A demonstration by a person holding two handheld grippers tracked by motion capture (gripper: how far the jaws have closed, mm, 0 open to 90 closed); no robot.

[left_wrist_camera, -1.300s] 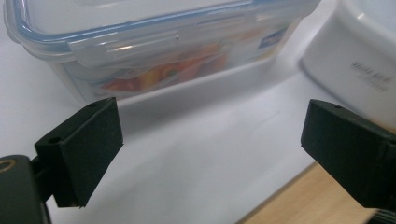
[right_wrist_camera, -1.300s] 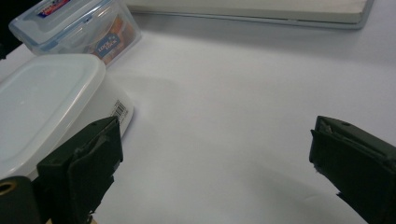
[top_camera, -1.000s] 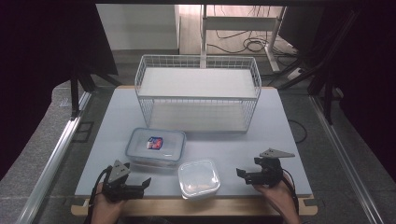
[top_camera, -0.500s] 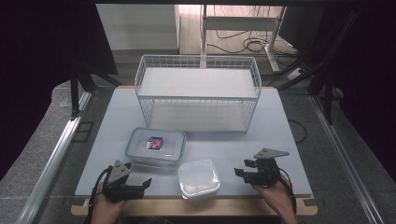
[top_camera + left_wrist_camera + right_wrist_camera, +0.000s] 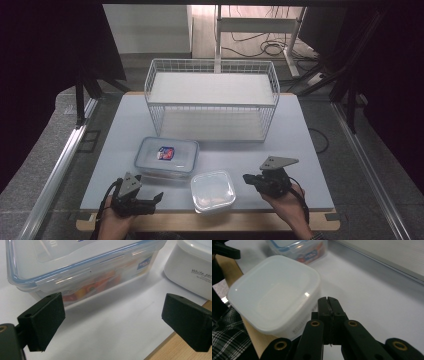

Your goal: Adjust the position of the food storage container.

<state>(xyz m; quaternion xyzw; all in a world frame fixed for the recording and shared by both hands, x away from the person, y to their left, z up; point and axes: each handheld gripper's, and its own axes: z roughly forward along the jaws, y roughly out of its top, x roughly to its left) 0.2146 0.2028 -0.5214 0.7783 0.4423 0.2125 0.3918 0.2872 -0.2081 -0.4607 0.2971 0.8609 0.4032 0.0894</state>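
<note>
White square tub [image 5: 213, 190] sits flat, lid up, beside right gripper [image 5: 248, 179], fingers just closed, pressed together empty

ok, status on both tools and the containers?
Left tool open, empty, facing the clip-lid food container. Right tool has just been closing, now shut on nothing, beside the white lidded tub. Wire basket stands behind; nothing blocking.

High view down over the whole table [image 5: 300, 130]; both gripper views close, low, sharing the white tub [image 5: 274, 292].
</note>
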